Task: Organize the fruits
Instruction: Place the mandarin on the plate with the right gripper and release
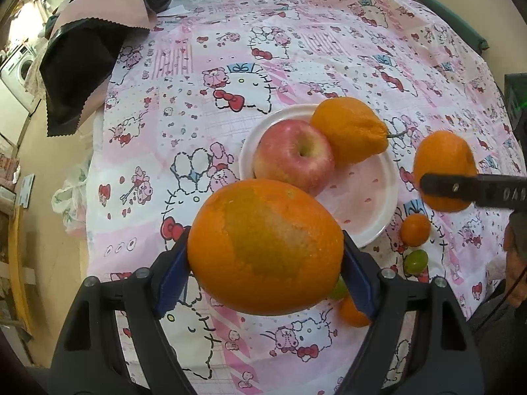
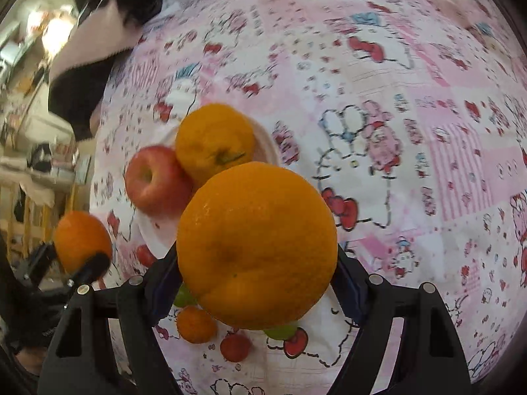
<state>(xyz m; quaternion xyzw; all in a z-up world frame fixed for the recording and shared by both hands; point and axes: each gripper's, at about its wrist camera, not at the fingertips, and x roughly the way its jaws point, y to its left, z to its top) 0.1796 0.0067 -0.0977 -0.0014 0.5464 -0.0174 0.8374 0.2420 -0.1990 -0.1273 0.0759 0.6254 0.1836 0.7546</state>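
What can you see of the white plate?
The white plate is round and shallow, glossy like ceramic or plastic, with a raised rim. It lies flat on the pink cartoon-print cloth. A red apple and an orange with a stem sit on its far side, touching each other; the near part is bare. The orange held in the left gripper hides part of its near rim.

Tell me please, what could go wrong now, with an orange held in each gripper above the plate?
1. The white plate already holds an apple and an orange; adding two more may knock one off.
2. Both held oranges, left and right, are pinched only at their sides, so either could slip and fall on the small fruits below.
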